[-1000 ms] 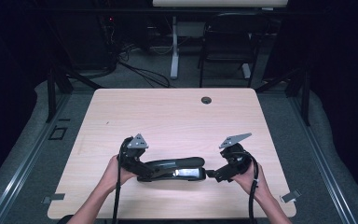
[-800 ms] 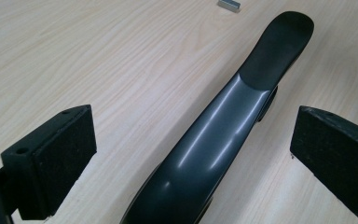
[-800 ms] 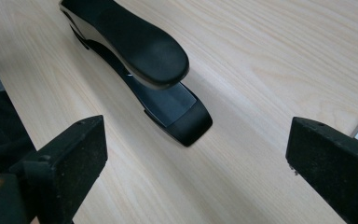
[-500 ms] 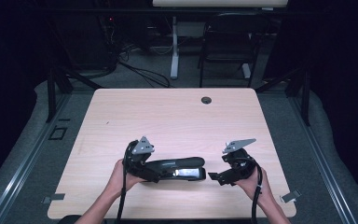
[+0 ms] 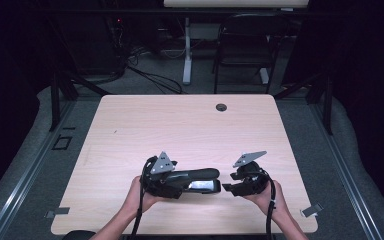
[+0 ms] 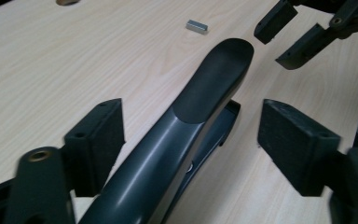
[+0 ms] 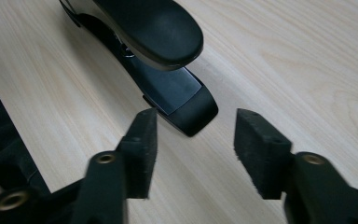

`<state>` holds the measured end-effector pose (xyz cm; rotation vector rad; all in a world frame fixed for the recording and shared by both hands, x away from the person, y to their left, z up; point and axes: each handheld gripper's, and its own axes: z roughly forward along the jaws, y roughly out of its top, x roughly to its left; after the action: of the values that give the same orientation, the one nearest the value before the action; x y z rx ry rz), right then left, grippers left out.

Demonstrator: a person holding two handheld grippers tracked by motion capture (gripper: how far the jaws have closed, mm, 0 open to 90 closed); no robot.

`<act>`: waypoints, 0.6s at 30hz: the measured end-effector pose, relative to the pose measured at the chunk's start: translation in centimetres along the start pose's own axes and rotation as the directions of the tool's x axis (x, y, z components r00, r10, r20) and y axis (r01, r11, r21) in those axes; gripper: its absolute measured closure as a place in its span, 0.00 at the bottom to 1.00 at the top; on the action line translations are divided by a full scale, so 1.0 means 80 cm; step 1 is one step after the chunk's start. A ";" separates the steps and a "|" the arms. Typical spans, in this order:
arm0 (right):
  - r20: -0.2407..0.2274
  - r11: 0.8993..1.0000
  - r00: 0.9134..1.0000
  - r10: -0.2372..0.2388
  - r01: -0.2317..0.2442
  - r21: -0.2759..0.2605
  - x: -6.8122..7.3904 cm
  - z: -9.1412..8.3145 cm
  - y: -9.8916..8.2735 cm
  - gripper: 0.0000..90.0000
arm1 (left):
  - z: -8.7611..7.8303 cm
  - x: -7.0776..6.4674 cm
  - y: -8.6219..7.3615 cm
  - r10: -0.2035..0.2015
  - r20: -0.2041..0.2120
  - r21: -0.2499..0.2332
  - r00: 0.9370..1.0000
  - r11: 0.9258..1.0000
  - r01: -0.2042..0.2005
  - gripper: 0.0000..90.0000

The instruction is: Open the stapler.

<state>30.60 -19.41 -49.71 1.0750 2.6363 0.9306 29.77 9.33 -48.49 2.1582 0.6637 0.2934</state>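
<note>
Looking down from the high view, we see a black stapler (image 5: 192,181) lying on the near part of the light wooden table (image 5: 180,125), its long axis running left to right. Our left gripper (image 5: 180,186) has slid rightward along the tabletop compared with a second ago and now straddles the stapler's rear half. In the left gripper view its jaws have just been closing, and the stapler's handle (image 6: 205,93) rises between the two pads (image 6: 298,144), yet a gap remains on either side, so nothing is clamped yet.

Our right gripper (image 5: 227,189) has barely shifted; it sits just off the stapler's right end. Its jaws have also just been closing to a middling width, and in the right gripper view the stapler's nose (image 7: 186,107) lies just beyond the pads (image 7: 142,149), not between them.

We judge that both claws are settling into a two-handed hold: the left to pin the body, the right to meet the front end. A small metal block (image 6: 197,26) rests farther off on the table, untouched.
</note>
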 end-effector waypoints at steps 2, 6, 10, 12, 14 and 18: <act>0.001 1.000 1.000 -0.014 0.014 0.010 0.003 0.004 0.000 0.65 | 0.005 -0.006 0.000 0.013 -0.007 0.009 1.000 1.000 -0.013 0.33; 0.005 0.998 0.998 -0.062 0.062 0.021 0.012 0.013 0.001 0.76 | 0.010 -0.014 -0.001 0.030 -0.008 0.015 1.000 0.999 -0.029 0.43; 0.002 0.994 0.995 -0.102 0.102 0.027 0.024 0.023 0.004 0.84 | 0.015 -0.018 -0.004 0.029 -0.012 0.021 0.999 0.999 -0.029 0.54; 0.000 0.993 0.993 -0.117 0.116 0.030 0.028 0.028 0.004 0.88 | 0.017 -0.019 -0.005 0.031 -0.014 0.019 0.999 0.999 -0.031 0.60; 0.002 0.992 0.992 -0.125 0.125 0.033 0.031 0.033 0.005 0.91 | 0.019 -0.021 -0.006 0.029 -0.016 0.022 0.999 0.999 -0.028 0.67; 0.010 0.990 0.991 -0.136 0.135 0.032 0.034 0.039 0.005 0.94 | 0.024 -0.024 -0.008 0.027 -0.007 0.024 1.000 0.999 -0.027 0.79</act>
<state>29.95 -15.81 -51.72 0.8916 2.6834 0.8552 28.76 7.32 -50.14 2.1918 0.6457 0.3095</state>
